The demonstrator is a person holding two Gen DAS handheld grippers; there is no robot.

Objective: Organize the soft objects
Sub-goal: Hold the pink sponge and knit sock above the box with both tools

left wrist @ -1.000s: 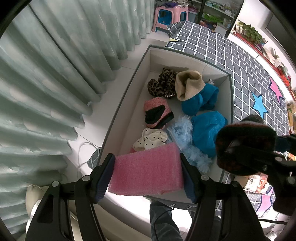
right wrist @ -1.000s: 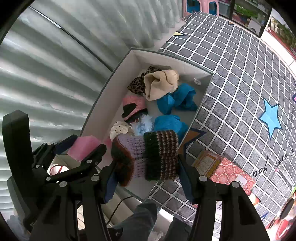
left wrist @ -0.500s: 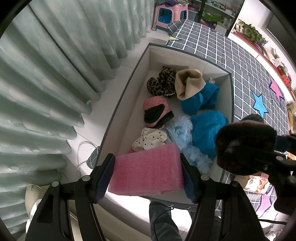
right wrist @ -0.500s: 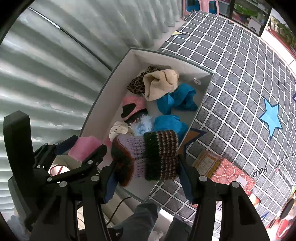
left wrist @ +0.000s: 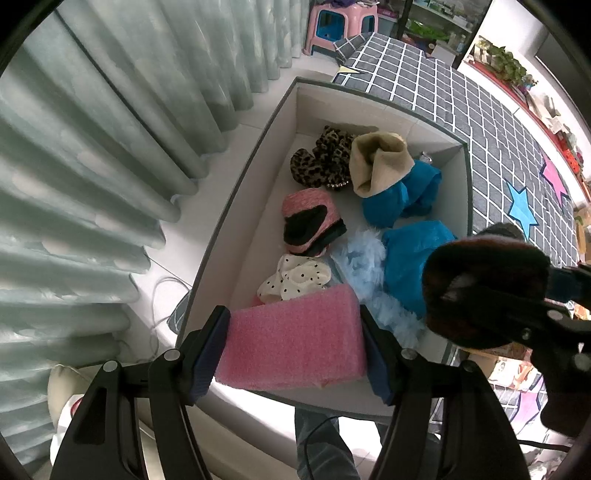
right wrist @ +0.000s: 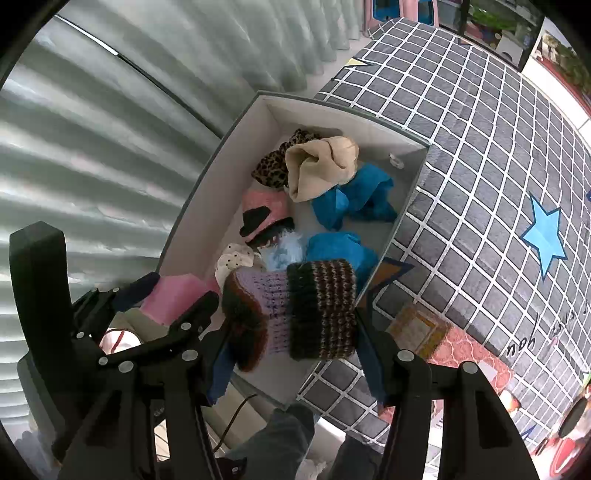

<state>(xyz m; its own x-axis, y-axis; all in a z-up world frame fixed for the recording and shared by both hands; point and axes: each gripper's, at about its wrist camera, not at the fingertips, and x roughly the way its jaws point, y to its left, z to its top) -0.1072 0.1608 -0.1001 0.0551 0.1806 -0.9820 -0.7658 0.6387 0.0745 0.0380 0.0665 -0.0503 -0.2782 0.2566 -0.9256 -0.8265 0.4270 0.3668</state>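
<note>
My left gripper (left wrist: 295, 350) is shut on a pink foam block (left wrist: 291, 343), held above the near end of a grey storage box (left wrist: 255, 147). My right gripper (right wrist: 291, 332) is shut on a knitted hat (right wrist: 295, 314) of purple, brown and striped wool, also above the box's near end; it shows dark at the right of the left wrist view (left wrist: 480, 291). The left gripper and foam show in the right wrist view (right wrist: 173, 299). In the box lie a leopard-print piece (left wrist: 325, 162), a beige hat (left wrist: 376, 162), blue cloths (left wrist: 410, 195), a pink and black hat (left wrist: 310, 221), a dotted white piece (left wrist: 295, 280) and light blue fluff (left wrist: 362, 266).
Pale green curtains (left wrist: 110, 129) hang left of the box. A grey checked rug (right wrist: 498, 166) with blue stars lies to its right. A pink stool (left wrist: 340, 22) stands far back. An orange packet (right wrist: 421, 328) lies on the rug near the box corner. A cable (left wrist: 162, 291) runs on the white floor.
</note>
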